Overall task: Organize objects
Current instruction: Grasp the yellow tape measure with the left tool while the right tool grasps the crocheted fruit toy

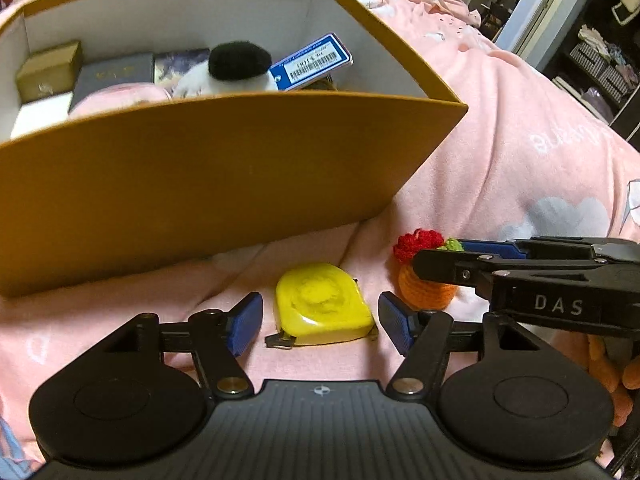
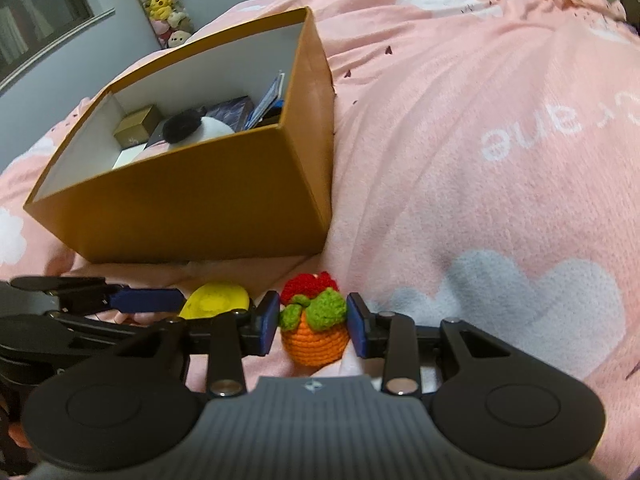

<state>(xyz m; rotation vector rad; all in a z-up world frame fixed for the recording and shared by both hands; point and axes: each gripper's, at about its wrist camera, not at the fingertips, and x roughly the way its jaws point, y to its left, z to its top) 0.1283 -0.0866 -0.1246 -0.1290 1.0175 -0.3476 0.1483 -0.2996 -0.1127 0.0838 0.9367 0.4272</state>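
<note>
Nearest, our left gripper [image 1: 320, 322] stands apart, straddling the yellow tape measure [image 1: 322, 304] on the pink blanket [image 1: 500, 152], not pressing it. Our right gripper [image 2: 313, 325] is clamped on the crochet flower pot [image 2: 314, 326]. Beyond, the orange box [image 2: 192, 200] already holds the panda plush [image 2: 196, 128] and small boxes; these two remain.

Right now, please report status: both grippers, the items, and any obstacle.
Left gripper open around yellow tape measure, pads clear. Right gripper shut on crochet flower pot. Both items on pink blanket, outside brown box. Grippers crowd each other.
</note>
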